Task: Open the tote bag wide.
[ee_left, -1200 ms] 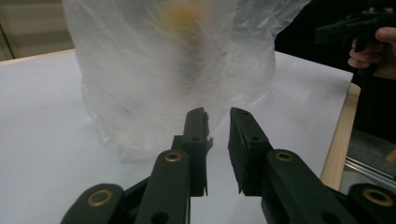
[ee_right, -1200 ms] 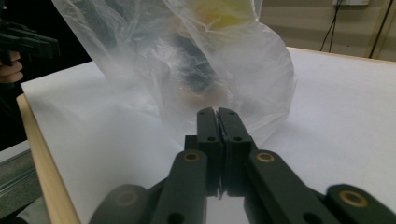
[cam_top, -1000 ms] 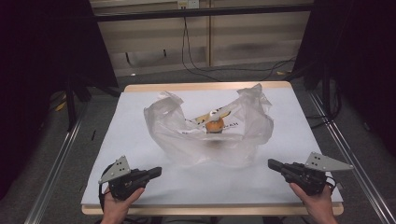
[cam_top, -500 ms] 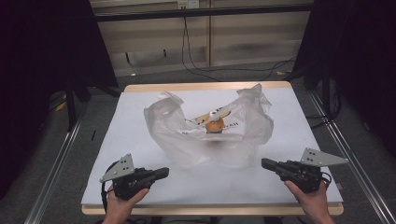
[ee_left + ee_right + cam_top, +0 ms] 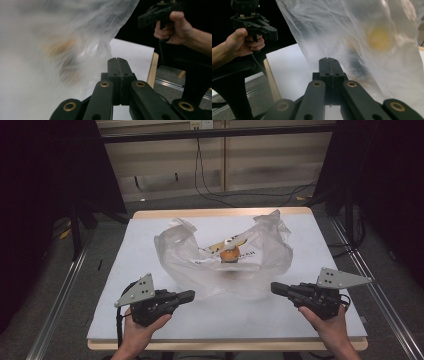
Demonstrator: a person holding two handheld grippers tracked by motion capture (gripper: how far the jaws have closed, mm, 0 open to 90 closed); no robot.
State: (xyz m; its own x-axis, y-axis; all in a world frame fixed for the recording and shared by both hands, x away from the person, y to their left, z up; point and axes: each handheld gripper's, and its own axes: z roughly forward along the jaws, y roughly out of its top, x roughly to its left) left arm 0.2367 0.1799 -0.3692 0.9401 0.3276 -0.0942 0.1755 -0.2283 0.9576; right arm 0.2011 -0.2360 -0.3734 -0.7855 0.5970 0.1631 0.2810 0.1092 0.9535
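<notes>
- The left gripper, a black two-jaw tool with a grey three-cornered plate on top, is held in the person's left hand at the near left of the table. Its jaws are clenched together on nothing, as the left gripper view shows with the two black tips pressed flat against each other.
- The right gripper, of the same black build with its own grey plate, sits in the right hand at the near right. Its jaws are likewise pressed closed and empty.
- Both grippers point inward toward the middle of the white-covered table, each tip near the lower edge of the bag but apart from it.
- A large crumpled bag of clear plastic lies at the middle of the table, between and beyond the two grippers, its two upper corners standing up at left and right.
- Inside the bag, near its centre, rests a small round orange object beside a strip with dark print; what they are is too blurred to tell.
- Beyond the table's far wooden edge, black cables trail across a grey floor.
</notes>
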